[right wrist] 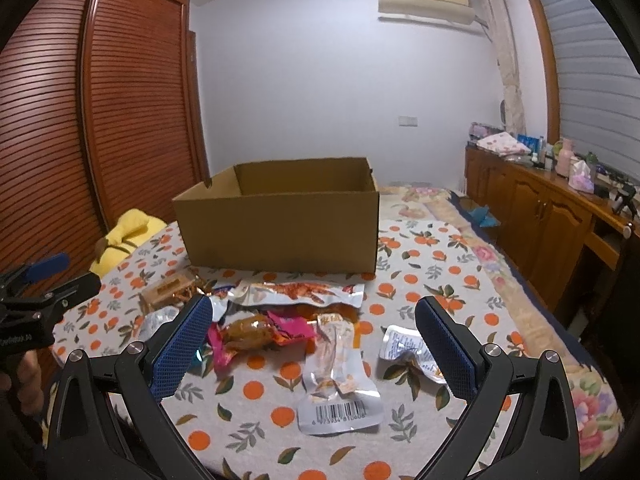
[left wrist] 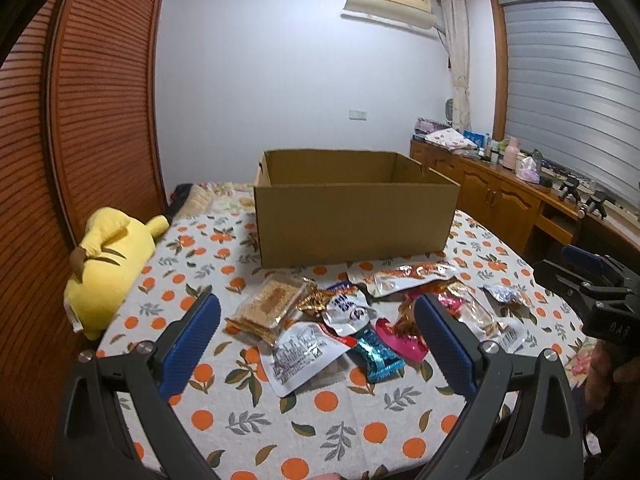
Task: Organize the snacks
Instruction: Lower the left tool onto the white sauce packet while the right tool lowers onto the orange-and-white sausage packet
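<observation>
Your left tongs (left wrist: 316,332) hang above the snack pile with the blue pads wide apart, nothing between them. Your right tongs (right wrist: 314,334) sit the same way: pads spread, nothing held.

The snacks lie loose on the orange-print cloth (left wrist: 332,412) covering the bed, in front of the cardboard box (left wrist: 352,224). The box stands upright, top open; its floor is hidden from both views, so you cannot tell what it holds.

In the left wrist view: a clear pack of sesame bars (left wrist: 268,304) sits at the left of the pile, a white foil sachet (left wrist: 304,356) lies nearest you, and a teal wrapper (left wrist: 378,354) lies just beside it, touching a pink wrapper (left wrist: 400,338).

In the right wrist view: a long clear packet with a barcode (right wrist: 336,376) lies between the pads, a crumpled white packet (right wrist: 408,350) rests near the right pad, and a long white-and-orange pouch (right wrist: 298,292) lies close to the box front.

A yellow plush toy (left wrist: 106,264) lies at the left edge of the bed, well apart from the pile.
</observation>
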`<state>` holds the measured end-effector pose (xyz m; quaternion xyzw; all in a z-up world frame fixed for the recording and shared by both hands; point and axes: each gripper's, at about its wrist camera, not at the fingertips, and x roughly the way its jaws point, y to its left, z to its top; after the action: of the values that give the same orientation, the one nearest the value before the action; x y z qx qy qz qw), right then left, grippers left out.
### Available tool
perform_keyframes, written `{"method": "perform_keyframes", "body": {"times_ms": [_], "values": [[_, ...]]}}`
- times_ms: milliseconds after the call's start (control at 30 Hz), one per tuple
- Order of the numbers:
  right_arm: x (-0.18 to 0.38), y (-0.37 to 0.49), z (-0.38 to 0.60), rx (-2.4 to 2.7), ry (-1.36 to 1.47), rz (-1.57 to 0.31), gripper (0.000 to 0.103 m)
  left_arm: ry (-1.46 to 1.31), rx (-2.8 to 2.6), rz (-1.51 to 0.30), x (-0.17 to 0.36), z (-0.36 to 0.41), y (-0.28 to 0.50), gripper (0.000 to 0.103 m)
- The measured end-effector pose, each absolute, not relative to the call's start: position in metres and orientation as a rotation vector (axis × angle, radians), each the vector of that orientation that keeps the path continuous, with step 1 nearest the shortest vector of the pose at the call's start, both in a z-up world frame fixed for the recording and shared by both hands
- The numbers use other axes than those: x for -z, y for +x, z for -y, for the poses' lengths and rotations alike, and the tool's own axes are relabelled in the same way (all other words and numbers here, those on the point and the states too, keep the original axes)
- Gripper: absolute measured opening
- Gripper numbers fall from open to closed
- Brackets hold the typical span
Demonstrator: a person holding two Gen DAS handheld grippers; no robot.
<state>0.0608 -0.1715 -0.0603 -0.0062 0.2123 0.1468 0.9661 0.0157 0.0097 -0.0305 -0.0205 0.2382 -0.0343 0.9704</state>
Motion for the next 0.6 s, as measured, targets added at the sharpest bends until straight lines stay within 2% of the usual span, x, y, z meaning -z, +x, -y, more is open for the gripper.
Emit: {"method": "perform_keyframes", "body": {"times_ms": [200,267,500,600], "values": [[0.074,0.071,0.182,-0.346,-0.040,-0.485,0.098,-0.040,0.086,-0.534,0.046,-0.017,0.025,0.098],[0.077,0.075,0.184,-0.369,-0.047,-0.505,0.091,-0.037,0.093,-0.556,0.051,-0.020,0.030,0.098],[0.090,0.091,0.189,-0.410,-0.064,-0.575,0.077,-0.018,0.123,-0.628,0.066,-0.026,0.044,0.098],[0.101,0.101,0.185,-0.443,-0.073,-0.627,0.066,-0.012,0.146,-0.665,0.075,-0.026,0.051,0.098]]}}
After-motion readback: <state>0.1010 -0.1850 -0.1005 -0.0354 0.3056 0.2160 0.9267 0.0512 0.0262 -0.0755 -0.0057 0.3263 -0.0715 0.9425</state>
